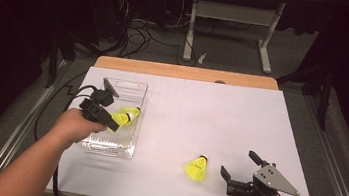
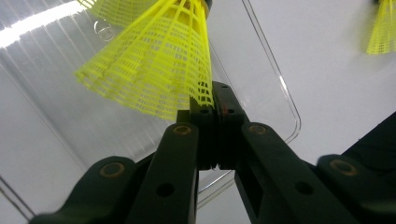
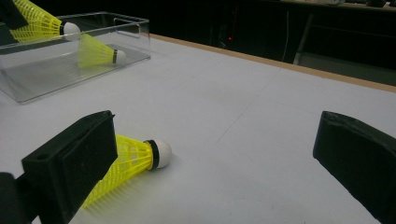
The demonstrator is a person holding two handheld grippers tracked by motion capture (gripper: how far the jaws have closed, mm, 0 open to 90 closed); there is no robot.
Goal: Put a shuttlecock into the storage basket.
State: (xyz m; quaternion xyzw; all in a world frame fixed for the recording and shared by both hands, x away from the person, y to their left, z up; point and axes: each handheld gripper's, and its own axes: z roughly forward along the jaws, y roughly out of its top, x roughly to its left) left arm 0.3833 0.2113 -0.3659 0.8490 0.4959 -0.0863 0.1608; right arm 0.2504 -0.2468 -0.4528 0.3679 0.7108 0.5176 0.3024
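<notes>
Three yellow shuttlecocks occupy the white table [image 1: 241, 111] where we work. With our left gripper [image 2: 209, 100] we pinch the mesh skirt of one shuttlecock [image 2: 154, 60]; in the left gripper view the two black jaws are pressed together on the edge of that skirt, and the clear plastic bin [image 2: 271, 70] lies beneath it. From the high view, our left hand [image 1: 76, 125] holds this gripper over the bin, which sits on the left part of the table, and the held shuttlecock hangs above the bin's inside with its white cork end pointing away from our hand. A second shuttlecock [image 3: 95, 52] lies on its side on the bin's floor, seen through the transparent wall in the right gripper view, cork toward the far end. The third shuttlecock [image 1: 196, 168] lies on the bare table, well apart from the bin and just to the left of our right gripper [image 1: 239, 167]. We hold that gripper low near the table's front edge with its jaws spread wide, gripping nothing; in the right gripper view the loose shuttlecock's skirt passes behind the left jaw, and its white cork shows between the two jaws, resting on the table surface. Beyond the far wooden edge of the table we see a dark floor with cables [image 1: 140, 33] and a table frame [image 1: 232, 19].
</notes>
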